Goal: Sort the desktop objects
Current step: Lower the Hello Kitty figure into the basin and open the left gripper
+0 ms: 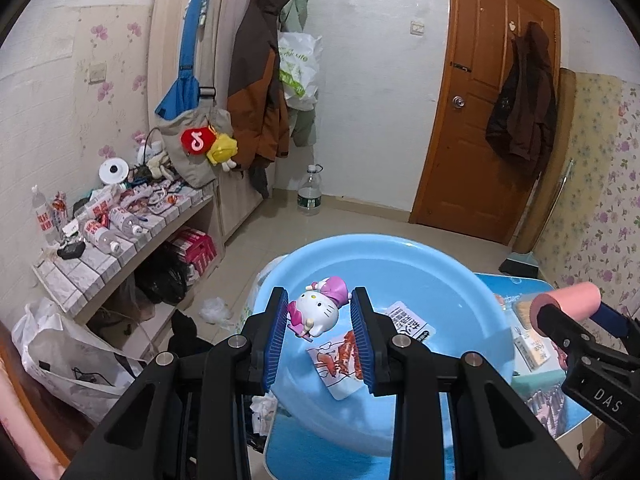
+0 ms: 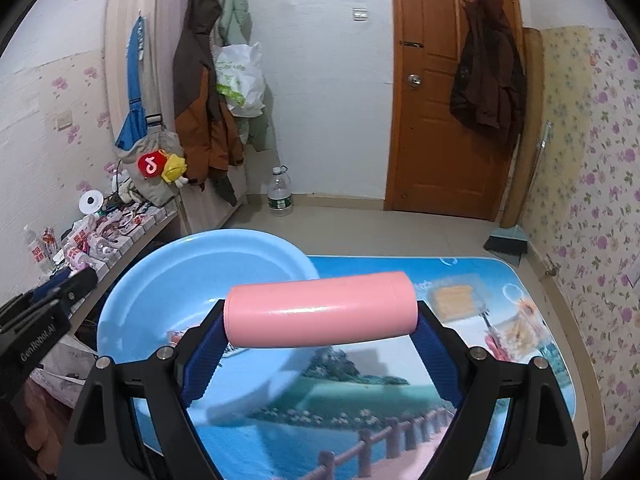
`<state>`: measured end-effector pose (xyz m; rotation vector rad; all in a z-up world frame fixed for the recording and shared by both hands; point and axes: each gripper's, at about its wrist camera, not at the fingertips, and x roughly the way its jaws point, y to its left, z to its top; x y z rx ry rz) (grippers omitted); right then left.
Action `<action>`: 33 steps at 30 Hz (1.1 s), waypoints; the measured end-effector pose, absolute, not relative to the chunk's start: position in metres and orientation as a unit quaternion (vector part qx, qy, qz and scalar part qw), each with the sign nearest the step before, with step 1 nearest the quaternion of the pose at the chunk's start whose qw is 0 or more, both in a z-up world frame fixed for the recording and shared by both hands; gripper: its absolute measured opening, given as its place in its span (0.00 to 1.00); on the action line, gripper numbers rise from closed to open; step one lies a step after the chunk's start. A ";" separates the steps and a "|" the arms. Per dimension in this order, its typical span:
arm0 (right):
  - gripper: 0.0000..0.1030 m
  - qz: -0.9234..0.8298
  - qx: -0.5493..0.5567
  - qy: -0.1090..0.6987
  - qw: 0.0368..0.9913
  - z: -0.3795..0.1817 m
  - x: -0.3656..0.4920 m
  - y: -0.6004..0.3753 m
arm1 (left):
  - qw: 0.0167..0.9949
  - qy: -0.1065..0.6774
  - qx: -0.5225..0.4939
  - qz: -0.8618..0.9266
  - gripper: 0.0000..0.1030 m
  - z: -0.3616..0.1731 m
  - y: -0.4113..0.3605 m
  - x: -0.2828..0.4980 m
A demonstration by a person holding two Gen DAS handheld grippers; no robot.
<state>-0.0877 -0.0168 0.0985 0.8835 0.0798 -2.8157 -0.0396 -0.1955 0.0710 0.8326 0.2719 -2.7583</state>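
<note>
Right tool (image 2: 320,330) clamping a smooth pink cylinder (image 2: 320,310) crosswise, left tool (image 1: 320,336) open above white-and-pink cat figurine (image 1: 316,310) in blue basin (image 1: 440,276)

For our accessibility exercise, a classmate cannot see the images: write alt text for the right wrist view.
The right gripper holds a pink cylinder crosswise between its blue-padded fingers, above a table covered with a scenic printed cloth. A light blue basin sits to the left on the table, with the left gripper at the far left edge; behind are a brown door and hanging coats.

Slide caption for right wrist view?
Right tool grips pink cylinder crosswise above blue basin and table.
</note>
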 end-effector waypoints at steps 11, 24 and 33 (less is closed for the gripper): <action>0.86 -0.939 0.320 0.050 0.118 0.076 -0.107 -0.061 | 0.119 0.094 0.313 -0.938 0.29 0.045 -0.207 -0.065; 0.86 -0.934 0.338 0.050 0.107 0.057 -0.126 -0.056 | 0.083 0.072 0.350 -0.930 0.29 0.014 -0.180 -0.085; 0.86 -0.932 0.343 0.050 0.104 0.049 -0.128 -0.053 | 0.080 0.067 0.364 -0.925 0.30 0.001 -0.173 -0.086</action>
